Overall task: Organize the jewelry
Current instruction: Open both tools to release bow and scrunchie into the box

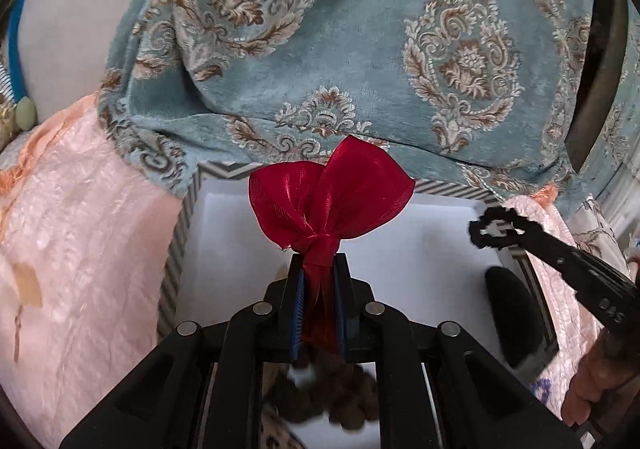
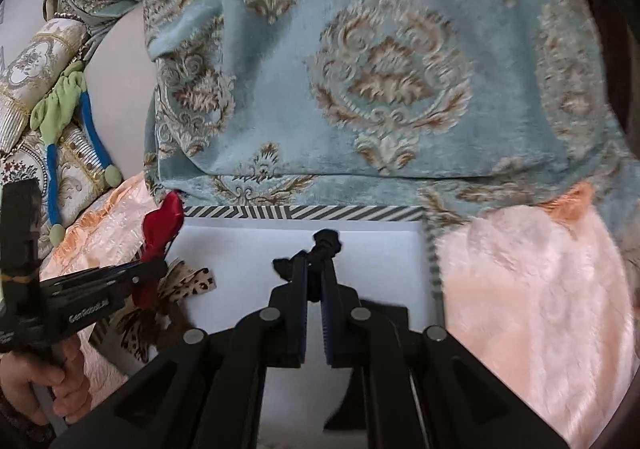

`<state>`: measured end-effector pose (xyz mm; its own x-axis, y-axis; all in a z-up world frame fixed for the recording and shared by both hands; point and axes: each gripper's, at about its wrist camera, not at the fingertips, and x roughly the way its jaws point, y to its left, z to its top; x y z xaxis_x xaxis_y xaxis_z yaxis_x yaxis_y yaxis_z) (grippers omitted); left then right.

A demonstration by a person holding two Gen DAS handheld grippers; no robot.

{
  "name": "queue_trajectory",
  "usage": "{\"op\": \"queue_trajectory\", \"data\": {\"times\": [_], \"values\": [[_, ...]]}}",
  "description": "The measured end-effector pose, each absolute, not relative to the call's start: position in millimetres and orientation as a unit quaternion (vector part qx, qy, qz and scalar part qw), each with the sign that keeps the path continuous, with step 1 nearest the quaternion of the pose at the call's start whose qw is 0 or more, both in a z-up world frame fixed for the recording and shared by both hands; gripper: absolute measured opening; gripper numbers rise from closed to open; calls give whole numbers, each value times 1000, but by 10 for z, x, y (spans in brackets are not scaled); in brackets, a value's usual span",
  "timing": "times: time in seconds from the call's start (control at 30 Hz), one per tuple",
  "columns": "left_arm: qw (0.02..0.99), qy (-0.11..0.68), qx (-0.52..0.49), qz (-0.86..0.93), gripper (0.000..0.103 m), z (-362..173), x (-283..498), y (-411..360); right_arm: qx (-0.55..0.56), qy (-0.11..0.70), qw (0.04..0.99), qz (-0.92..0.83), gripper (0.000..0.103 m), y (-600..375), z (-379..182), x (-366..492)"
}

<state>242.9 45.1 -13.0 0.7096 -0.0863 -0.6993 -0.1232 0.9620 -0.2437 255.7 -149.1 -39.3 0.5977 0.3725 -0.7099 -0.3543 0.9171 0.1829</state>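
- A person holds 2 pairs of tongs, 1 in each hand, over an open white box (image 1: 440, 233) with a grey-and-white striped rim. The box rests on a shiny peach-pink quilted bedspread (image 1: 80, 229), with a blue-green damask cushion (image 1: 360, 49) just behind it.
- The left tongs (image 1: 319, 281) are closed tight on the tail of a red satin ribbon bow (image 1: 328, 193). The bow stands up from the tips, lifted above the box floor and touching nothing else.
- The right tongs (image 2: 314, 273) are clamped on a small black ornate piece, a lacy or filigree hair ornament (image 2: 326, 243). It pokes out past the tips, also held in the air over the white floor.
- In the left wrist view, a cluster of brown beads (image 1: 340, 405) lies in the box below the left tongs, partly hidden by them. It may be a bracelet or necklace; I cannot tell which.
- In the right wrist view, a leopard-print bow (image 2: 188, 281) lies inside the box near its left wall, just beside the red bow.
- A dark oblong object (image 1: 516, 313) sits near the right wall in the left wrist view; its identity is unclear.
- Judged progress: the task seems partway through. At least 2 items already rest in the box, and 2 more are in hand but not yet set down.
- Most of the box floor is bare. No loose jewelry shows on the bedspread, though much of it is out of view.
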Motion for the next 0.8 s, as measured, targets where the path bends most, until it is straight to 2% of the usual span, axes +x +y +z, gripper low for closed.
{"op": "queue_trajectory", "data": {"times": [0.27,0.4,0.43,0.53,0.6,0.63,0.67,0.8], "values": [[901,412,-133,5,0,-357,2719,341,40,458,863,208,6,-1501,-800,3106],[896,420,-143,14,0,-424,2743,386,12,477,857,194,10,-1457,-900,3144],[896,420,-146,15,4,-420,2738,399,6,477,857,194,10,-1445,-909,3134],[896,418,-148,20,15,-377,2712,424,-3,477,858,191,20,-1430,-915,3121],[895,420,-150,20,17,-354,2701,447,-6,472,861,188,39,-1434,-892,3099],[895,420,-150,23,17,-338,2690,459,-6,467,864,185,43,-1441,-867,3088],[895,419,-149,26,17,-315,2673,477,-6,463,867,185,46,-1448,-840,3079],[901,408,-144,36,17,-183,2589,545,-7,434,885,170,46,-1506,-648,3005]]}}
